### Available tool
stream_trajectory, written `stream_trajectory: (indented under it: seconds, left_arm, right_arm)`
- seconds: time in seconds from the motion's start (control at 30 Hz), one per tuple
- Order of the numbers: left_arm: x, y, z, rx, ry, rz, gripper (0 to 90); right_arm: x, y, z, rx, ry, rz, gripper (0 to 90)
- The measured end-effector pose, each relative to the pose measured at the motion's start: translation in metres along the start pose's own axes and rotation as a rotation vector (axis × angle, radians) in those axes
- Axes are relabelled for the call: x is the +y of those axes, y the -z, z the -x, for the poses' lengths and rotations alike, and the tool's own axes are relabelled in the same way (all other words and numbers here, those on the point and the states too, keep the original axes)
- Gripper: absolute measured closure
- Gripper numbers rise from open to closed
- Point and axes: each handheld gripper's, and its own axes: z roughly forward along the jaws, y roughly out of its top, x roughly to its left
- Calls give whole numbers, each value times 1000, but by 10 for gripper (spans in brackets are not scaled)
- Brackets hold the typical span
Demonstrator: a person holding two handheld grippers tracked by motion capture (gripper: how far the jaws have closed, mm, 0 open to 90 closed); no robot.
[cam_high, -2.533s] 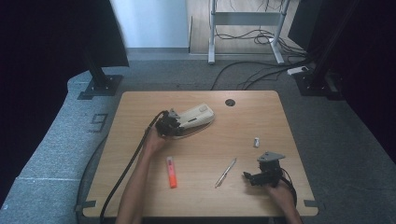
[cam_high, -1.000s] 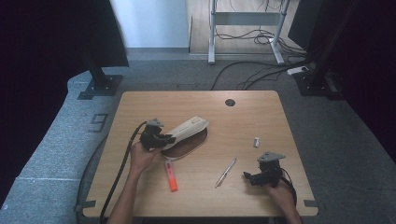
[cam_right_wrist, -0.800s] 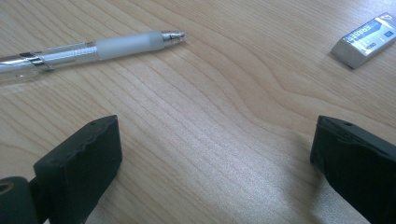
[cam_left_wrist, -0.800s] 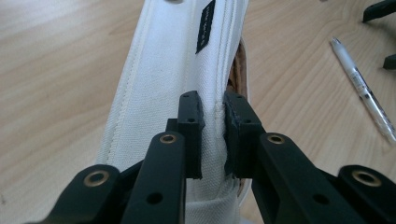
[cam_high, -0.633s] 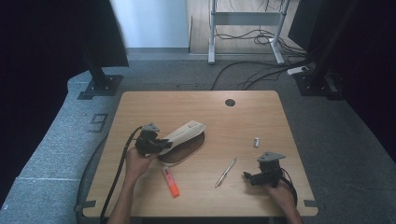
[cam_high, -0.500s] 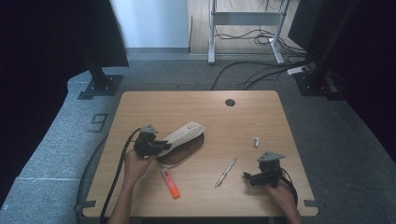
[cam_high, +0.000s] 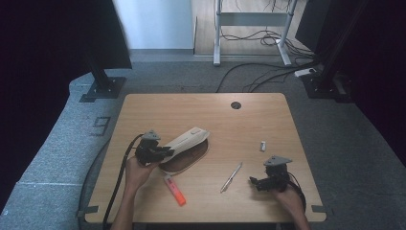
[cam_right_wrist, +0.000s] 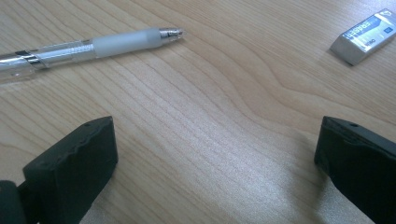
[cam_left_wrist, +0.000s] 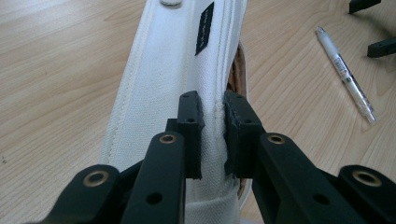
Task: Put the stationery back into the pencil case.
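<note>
A white canvas pencil case (cam_high: 184, 141) with a brown underside lies tilted at the table's left middle. My left gripper (cam_high: 160, 151) is shut on its near end. In the left gripper view the pads pinch a seam fold of the pencil case (cam_left_wrist: 177, 70) at my left gripper (cam_left_wrist: 212, 135). My right gripper (cam_high: 256, 182) rests at the front right with its jaws wide apart and nothing between them. In the right gripper view my right gripper (cam_right_wrist: 215, 154) stands over bare wood, with a clear pen (cam_right_wrist: 88, 46) ahead to the left and a white eraser (cam_right_wrist: 366, 36) to the right.
An orange highlighter (cam_high: 174, 189) lies near the front edge, below the case. The pen (cam_high: 231, 177) lies between the two hands and the eraser (cam_high: 262, 145) beyond the right one. A round cable hole (cam_high: 235, 105) sits at the table's (cam_high: 268, 115) far side.
My left gripper has drawn the pencil case from the table's middle toward the left and nearer the front, still shut on it. The right gripper has stayed put.
</note>
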Motion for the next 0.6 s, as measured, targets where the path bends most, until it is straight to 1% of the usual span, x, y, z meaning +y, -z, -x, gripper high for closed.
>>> stream_trajectory:
  seconds: [0.13, 0.37, 0.47, 0.6]
  left_arm:
    - [0, 0, 0, 2, -5, 0, 778]
    - [-2, 0, 1, -4, -4, 3, 776]
    - [-3, 0, 0, -10, -4, 7, 776]
    - [-4, 1, 0, -13, -4, 10, 776]
  right_arm:
    - [1, 0, 0, -2, -1, -5, 0]
    - [5, 0, 2, 5, 4, -40, 0]
    - [7, 1, 5, -3, -12, -63, 5]
    - [8, 2, 9, 4, -34, -62, 11]
